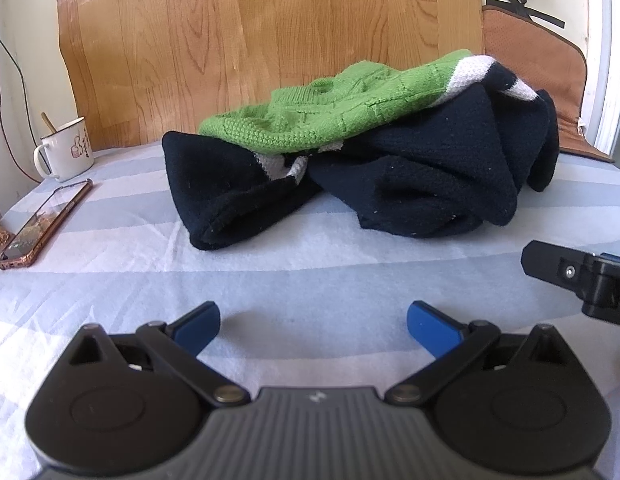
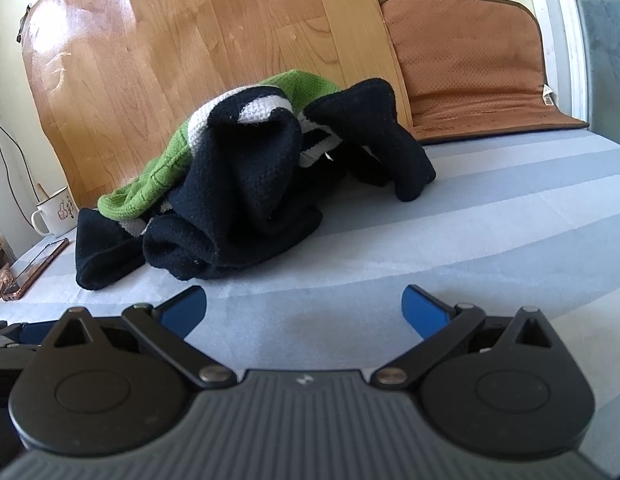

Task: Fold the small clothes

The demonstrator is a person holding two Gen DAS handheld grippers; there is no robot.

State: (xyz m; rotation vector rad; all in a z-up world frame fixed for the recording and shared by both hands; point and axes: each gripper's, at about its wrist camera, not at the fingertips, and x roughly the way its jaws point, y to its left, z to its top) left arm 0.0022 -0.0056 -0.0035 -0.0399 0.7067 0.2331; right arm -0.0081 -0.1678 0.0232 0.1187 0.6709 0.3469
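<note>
the crumpled navy, green and white knitted sweater lies heaped mid-worktop on the pale striped cloth, unfolded, so the left gripper and right gripper hover near it, fingers wide and empty, seemingly ready to grab an edge.

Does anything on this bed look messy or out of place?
Yes: the sweater lies in a crumpled heap on the striped sheet, green part bunched over dark folds, nothing folded yet. A phone and a mug sit at the sheet's left edge. Both grippers, left and right, are open and empty.
</note>
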